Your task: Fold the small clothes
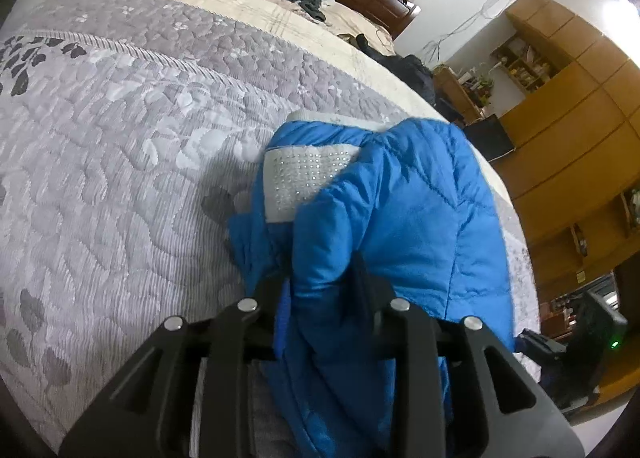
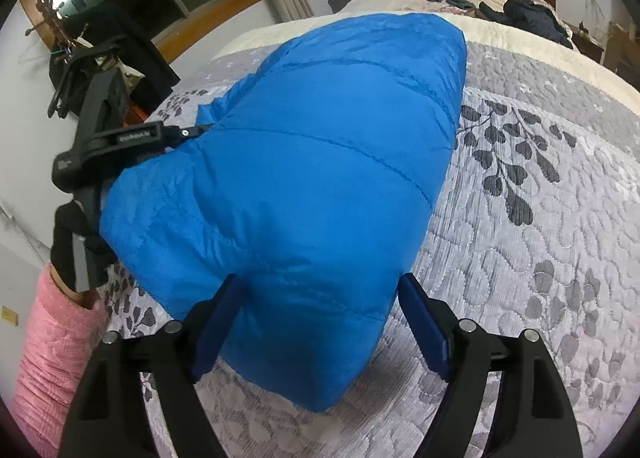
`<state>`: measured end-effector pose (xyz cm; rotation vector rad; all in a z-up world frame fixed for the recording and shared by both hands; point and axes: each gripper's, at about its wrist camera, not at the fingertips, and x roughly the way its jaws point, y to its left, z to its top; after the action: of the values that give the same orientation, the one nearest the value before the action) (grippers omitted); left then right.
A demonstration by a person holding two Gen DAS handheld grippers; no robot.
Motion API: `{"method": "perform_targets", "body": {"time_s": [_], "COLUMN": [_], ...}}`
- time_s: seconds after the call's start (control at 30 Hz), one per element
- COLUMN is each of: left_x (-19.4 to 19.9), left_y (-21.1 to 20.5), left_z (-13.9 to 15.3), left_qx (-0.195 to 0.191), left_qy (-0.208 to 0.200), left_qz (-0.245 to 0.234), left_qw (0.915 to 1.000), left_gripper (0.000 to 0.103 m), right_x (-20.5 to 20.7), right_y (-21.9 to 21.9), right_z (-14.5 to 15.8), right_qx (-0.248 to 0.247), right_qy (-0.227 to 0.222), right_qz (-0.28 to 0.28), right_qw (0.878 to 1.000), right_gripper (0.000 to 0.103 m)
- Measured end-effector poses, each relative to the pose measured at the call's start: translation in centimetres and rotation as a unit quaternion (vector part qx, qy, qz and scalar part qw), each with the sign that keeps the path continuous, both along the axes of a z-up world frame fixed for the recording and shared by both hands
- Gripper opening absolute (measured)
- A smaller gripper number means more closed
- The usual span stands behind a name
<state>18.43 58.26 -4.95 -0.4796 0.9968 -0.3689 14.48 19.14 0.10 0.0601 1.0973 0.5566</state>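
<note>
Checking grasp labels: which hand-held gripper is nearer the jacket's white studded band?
Left. The left hand-held gripper pinches the blue jacket just below the band; the right straddles another part.

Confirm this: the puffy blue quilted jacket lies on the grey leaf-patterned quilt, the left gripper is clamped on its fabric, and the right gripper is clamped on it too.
Not quite. The right gripper is open: in the right wrist view its jaws stand wide on either side of the puffy blue quilted jacket, not clamped. The rest holds: the jacket lies on the grey leaf-patterned quilt, and the left gripper is clamped on its fabric.
</note>
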Motion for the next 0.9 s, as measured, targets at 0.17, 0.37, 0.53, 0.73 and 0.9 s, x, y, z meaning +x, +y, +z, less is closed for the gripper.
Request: {"method": "perform_targets", "body": {"time_s": [0.17,0.37,0.53,0.73,0.9], "left_x": [-1.4,-3.7,-4.3,-3.0,-1.5], "left_y": [0.8,0.8,-0.4,-0.7,-1.1], "left_z": [1.8,3.7,4.0,3.0,2.1], "left_qx": [-0.009,0.020,0.045,0.025,0.000], "left_qy": [-0.004,-0.028,-0.037,-0.027,-0.016], "left_qz": [0.002,-0.014,-0.043,-0.056,-0.073], "left_qw": [1.0000,0.9993,0.9974,0.9978,0.9972], "left_gripper": [0.044,0.073,0.082,0.085,0.087], "right_x": [-0.6,-1.0,-1.5,-1.6,-1.0], "right_y": [0.2,0.4,0.5,0.7,0.3], "right_z": [1.0,1.2,1.3,1.6,1.8], "right_qx": [-0.017,-0.022,-0.028,-0.033,-0.014], "right_qy": [-0.029,-0.045,-0.055,-0.060,-0.047], "right_qz": [0.003,0.007,0.010,0.012,0.011], "right_qw": [0.999,0.999,0.998,0.998,0.999], "right_gripper": [0.079,0.079,0.079,0.079,0.079]}}
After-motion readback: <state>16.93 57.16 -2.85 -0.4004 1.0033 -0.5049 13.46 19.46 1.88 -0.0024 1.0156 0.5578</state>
